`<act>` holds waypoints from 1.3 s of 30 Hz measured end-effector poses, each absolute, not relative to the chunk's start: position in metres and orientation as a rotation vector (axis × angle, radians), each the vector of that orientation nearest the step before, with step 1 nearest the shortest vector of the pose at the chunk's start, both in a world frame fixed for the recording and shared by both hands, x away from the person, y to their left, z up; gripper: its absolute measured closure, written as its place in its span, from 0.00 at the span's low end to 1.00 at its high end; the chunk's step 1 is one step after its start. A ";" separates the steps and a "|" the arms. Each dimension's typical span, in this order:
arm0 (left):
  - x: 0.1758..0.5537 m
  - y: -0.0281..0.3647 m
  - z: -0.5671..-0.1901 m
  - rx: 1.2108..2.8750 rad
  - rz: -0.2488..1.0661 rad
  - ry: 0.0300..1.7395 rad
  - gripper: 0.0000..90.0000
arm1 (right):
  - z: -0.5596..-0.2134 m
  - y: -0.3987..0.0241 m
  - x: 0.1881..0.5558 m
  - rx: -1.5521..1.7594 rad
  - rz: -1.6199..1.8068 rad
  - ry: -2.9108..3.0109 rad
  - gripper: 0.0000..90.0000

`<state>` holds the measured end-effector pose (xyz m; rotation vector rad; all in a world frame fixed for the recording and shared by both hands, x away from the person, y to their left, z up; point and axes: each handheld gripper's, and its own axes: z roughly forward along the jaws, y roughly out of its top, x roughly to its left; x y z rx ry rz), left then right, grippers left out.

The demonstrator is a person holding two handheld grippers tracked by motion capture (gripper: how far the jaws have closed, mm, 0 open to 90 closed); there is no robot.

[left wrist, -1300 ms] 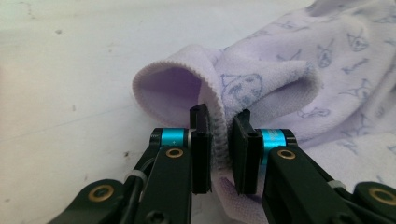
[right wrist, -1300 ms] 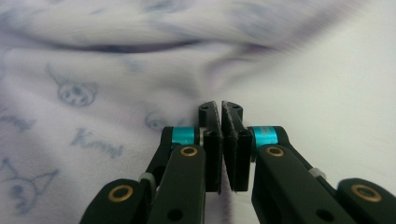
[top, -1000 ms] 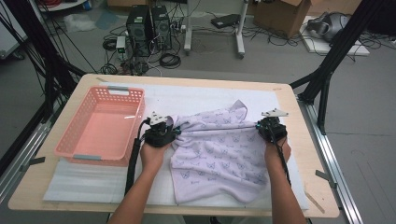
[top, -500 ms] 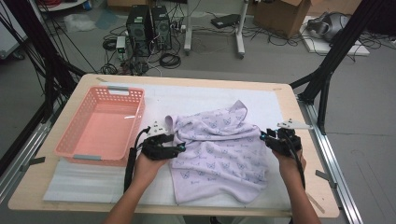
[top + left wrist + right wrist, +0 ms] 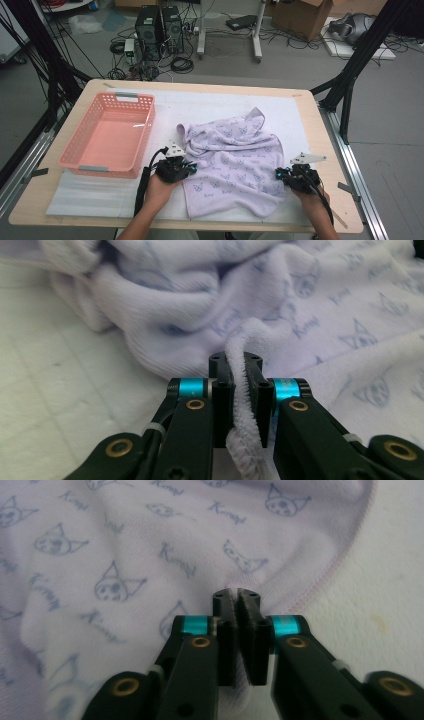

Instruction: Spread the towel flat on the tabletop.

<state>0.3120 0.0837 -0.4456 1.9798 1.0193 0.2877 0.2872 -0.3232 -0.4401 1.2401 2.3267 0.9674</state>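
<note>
A lilac towel [image 5: 235, 155] printed with small cat faces lies rumpled on the white mat in the middle of the table. My left gripper [image 5: 187, 167] is at its left edge. In the left gripper view the jaws [image 5: 237, 362] have just closed and pinch a raised fold of the towel's hem [image 5: 245, 405]. My right gripper [image 5: 280, 175] is at the towel's right edge near the front. Its jaws [image 5: 237, 595] have also just closed, with a thin bit of the towel [image 5: 125, 545] caught between the pads.
A pink plastic basket [image 5: 107, 132] stands empty at the left of the table, close to my left hand. The white mat [image 5: 165, 107] covers most of the wooden tabletop [image 5: 320, 150]. Computers and cables lie on the floor beyond the far edge.
Both hands let go of the towel's stretched middle line and came toward the front edge, the right one also moving outward. The towel has slackened and both grippers now grip its side edges.
</note>
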 end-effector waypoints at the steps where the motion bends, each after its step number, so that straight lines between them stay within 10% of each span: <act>1: 0.316 0.085 -0.444 1.952 0.315 1.046 0.94 | -0.439 -0.321 0.292 1.242 0.958 2.327 0.97; 15: 0.356 0.094 -0.449 1.779 0.477 1.187 0.93 | -0.438 -0.297 0.352 1.318 0.901 2.000 0.97; 21: 0.340 0.091 -0.441 1.843 0.426 1.129 0.55 | -0.430 -0.300 0.345 1.347 1.006 1.992 0.72; 31: 0.292 0.098 -0.446 1.940 0.422 1.050 0.47 | -0.431 -0.330 0.287 1.322 1.176 2.137 0.70; 35: 0.288 0.096 -0.451 1.965 0.435 1.062 0.49 | -0.445 -0.321 0.283 1.307 1.127 2.239 0.68; 39: 0.292 0.099 -0.448 2.008 0.478 1.041 0.94 | -0.446 -0.301 0.291 1.301 1.011 2.235 0.67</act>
